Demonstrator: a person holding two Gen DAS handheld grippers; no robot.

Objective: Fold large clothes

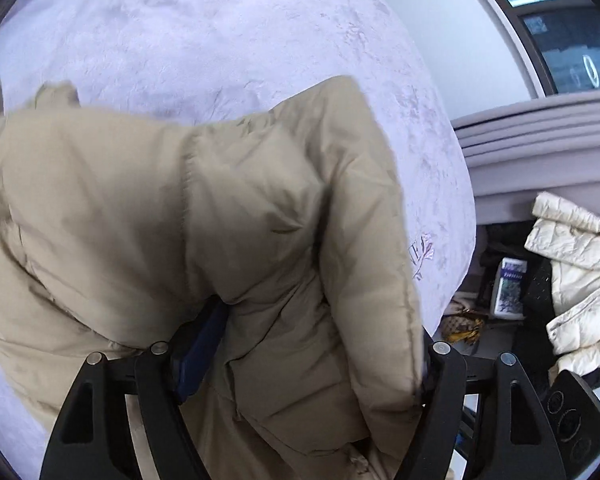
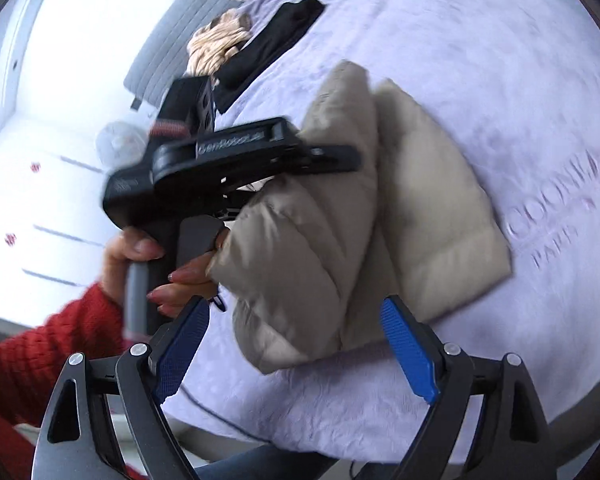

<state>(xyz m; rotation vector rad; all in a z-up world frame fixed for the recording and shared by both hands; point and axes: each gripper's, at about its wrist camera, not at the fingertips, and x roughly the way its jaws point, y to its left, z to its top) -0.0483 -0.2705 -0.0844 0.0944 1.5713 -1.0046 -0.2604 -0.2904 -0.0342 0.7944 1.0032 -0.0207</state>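
Jacket [image 2: 340, 208], beige and puffy, lies partly folded on the pale lilac bedspread [image 2: 480, 60] in front of me, one panel doubled over another so two padded layers sit side by side. From the right wrist camera I see it spread across the middle of the bed, its lower corner near the bed's front edge. My right gripper [image 2: 296, 350] hangs above that corner with its jaws wide apart, the blue pads [image 2: 408, 350] bare and nothing between them. My left gripper [image 2: 320, 156] reaches in over the jacket's upper fold; a hand [image 2: 140, 256] with a red knitted sleeve [image 2: 52, 344] grips its handle. In the left wrist view the jaws stand fairly wide with a thick roll of the jacket [image 1: 204, 208] filling the space between them, the fabric lying against both fingers [image 1: 198, 356]; whether the pads press it, I cannot tell for sure. Further up the bed in the right view lie a black garment [image 2: 276, 40] and a bundled tan cloth [image 2: 216, 44] beside it, near the grey headboard [image 2: 172, 64]. Off the side of the bed in the left view a cream quilted jacket [image 1: 580, 276] is draped over dark things, with a small printed box [image 1: 510, 292] next to it.
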